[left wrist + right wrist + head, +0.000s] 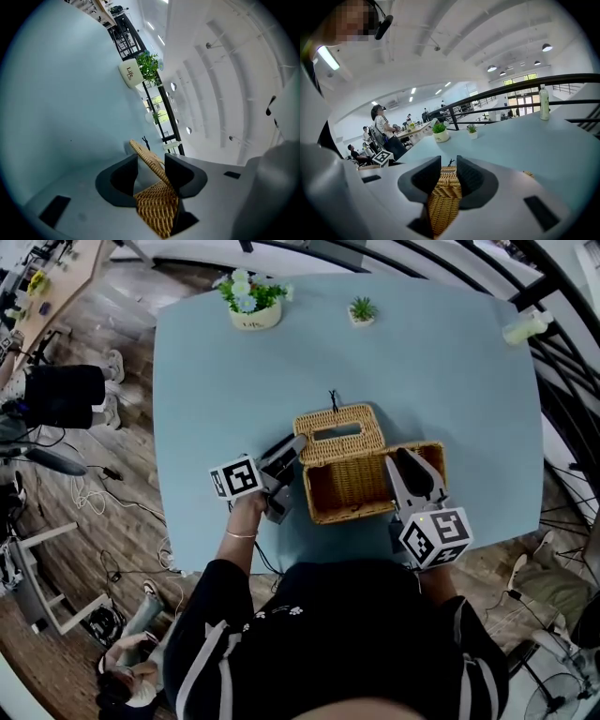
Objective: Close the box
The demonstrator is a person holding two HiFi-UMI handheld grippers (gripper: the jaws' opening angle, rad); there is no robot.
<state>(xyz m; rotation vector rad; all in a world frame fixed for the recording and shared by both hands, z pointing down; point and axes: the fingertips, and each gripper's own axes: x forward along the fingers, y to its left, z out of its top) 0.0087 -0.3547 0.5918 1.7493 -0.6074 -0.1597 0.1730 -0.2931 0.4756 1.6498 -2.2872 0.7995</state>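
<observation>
Plainly, the wicker box (361,491) sits mid-tabletop (441,362), its lid (336,432) not yet down. The left tool (151,161) gapes loosely around the lid's edge; the right tool (448,164) clamps the box wall. Unheld, the lid may flop back or land askew.
</observation>
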